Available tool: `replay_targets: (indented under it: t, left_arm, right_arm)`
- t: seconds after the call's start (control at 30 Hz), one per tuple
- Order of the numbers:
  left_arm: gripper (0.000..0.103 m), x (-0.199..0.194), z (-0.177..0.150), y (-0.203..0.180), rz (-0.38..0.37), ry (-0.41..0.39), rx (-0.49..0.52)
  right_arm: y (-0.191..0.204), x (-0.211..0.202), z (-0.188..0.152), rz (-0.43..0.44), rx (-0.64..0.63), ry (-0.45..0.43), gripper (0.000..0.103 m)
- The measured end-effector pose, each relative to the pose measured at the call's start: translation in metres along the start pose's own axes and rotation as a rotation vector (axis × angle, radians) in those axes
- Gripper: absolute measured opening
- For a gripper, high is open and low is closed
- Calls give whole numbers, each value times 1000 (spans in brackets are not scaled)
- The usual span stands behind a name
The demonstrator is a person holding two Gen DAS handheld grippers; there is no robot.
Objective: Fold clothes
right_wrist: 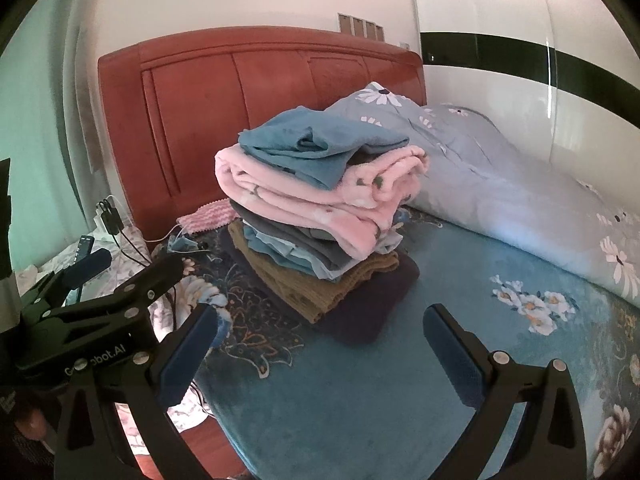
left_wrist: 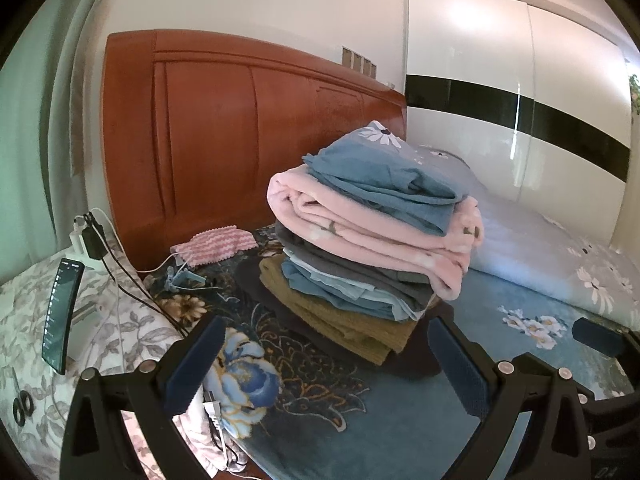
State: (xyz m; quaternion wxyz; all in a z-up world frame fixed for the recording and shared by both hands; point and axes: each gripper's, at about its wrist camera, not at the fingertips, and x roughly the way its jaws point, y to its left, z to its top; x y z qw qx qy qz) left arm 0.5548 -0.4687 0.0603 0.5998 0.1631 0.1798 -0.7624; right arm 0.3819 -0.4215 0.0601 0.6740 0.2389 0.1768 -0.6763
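**Folded stack on the bed, both grippers empty**

A stack of folded clothes (left_wrist: 372, 240) sits on the teal floral bedspread (left_wrist: 400, 432) near the red headboard (left_wrist: 224, 140): blue on top, then pink fleece, grey, pale blue, mustard, dark at the bottom. The left gripper (left_wrist: 324, 356) and right gripper (right_wrist: 320, 344) hover before it, jaws spread wide, touching nothing.

A: Where does the stack of folded clothes (left_wrist: 372, 248) sit?

B: On the teal floral bedspread (right_wrist: 360, 400), before the reddish wooden headboard (left_wrist: 208, 140).

A: What's beside it?

B: The grey daisy-print quilt (right_wrist: 520, 200) lies right of it. Left, a pink striped cloth (left_wrist: 216, 246) rests against the headboard, and farther left stands a black phone (left_wrist: 60, 312).
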Motion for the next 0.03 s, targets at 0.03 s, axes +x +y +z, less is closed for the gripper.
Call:
replay_targets:
  t: [0.03]
  left_arm:
    - [103, 0, 0, 0, 1, 1, 0]
  right_arm:
    - [0, 0, 0, 0, 0, 2, 103]
